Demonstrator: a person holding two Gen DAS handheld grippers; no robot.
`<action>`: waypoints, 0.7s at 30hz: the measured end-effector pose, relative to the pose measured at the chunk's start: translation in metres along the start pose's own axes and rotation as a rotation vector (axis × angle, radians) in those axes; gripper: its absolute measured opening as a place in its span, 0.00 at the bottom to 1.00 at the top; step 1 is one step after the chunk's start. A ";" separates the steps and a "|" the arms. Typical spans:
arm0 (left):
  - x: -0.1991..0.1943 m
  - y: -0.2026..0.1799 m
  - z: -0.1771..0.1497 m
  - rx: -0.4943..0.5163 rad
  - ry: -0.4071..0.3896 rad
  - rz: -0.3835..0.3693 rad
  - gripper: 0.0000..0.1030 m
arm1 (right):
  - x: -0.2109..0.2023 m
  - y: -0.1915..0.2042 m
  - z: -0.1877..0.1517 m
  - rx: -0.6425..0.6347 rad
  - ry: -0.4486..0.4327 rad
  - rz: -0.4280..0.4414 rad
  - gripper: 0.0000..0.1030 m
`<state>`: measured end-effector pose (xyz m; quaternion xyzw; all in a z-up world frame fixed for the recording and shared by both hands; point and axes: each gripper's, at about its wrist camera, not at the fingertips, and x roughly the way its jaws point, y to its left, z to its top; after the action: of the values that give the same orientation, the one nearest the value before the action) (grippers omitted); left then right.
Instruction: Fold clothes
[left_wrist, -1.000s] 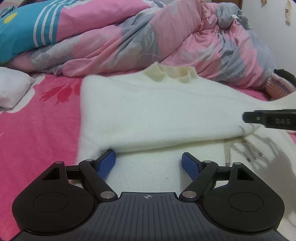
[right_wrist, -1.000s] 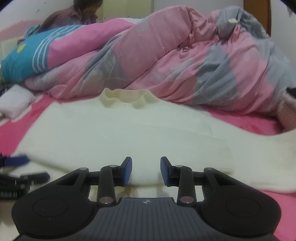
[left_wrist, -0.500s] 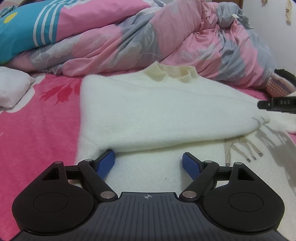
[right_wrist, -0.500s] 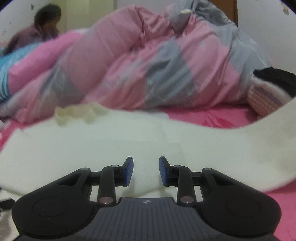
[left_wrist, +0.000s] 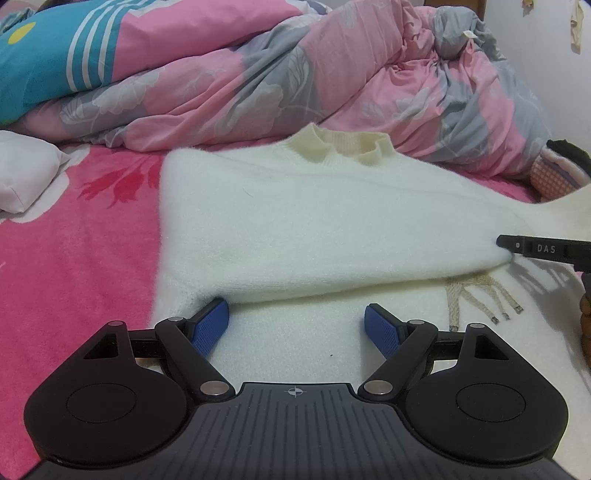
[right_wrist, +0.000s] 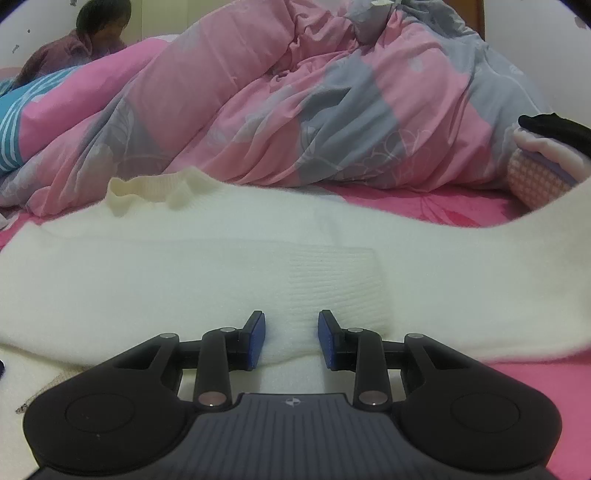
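Item: cream sweater (left_wrist: 314, 221), spread mid-frame on the pink bedspread (left_wrist: 74, 258), collar toward the heaped quilt (left_wrist: 332, 74) at top. Left gripper (left_wrist: 295, 325) — jaws wide, nothing between them, low at the folded edge, likely to steady it. Right gripper (right_wrist: 291, 339) — jaws narrow, pinching a fold of knit at lower centre, presumably to carry it over.

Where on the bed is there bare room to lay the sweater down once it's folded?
The widest free patch is the pink blanket left of the white sweater, bordered by the small white pillow and the heaped quilt behind. A narrower pink strip lies behind the sweater's right sleeve. The far side is crowded by the quilt.
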<state>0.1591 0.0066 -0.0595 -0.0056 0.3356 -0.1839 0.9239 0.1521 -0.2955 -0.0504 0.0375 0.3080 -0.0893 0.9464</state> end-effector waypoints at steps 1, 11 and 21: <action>0.000 0.000 0.000 0.000 0.000 -0.001 0.79 | 0.000 0.000 0.000 0.000 -0.003 0.001 0.32; -0.001 0.002 0.000 -0.004 -0.003 -0.005 0.79 | -0.002 0.001 -0.003 -0.002 -0.016 -0.002 0.32; -0.001 0.001 0.000 -0.005 -0.004 -0.006 0.80 | -0.003 0.000 -0.004 0.007 -0.024 0.005 0.32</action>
<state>0.1587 0.0082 -0.0590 -0.0090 0.3340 -0.1858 0.9240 0.1473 -0.2948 -0.0521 0.0402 0.2963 -0.0886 0.9501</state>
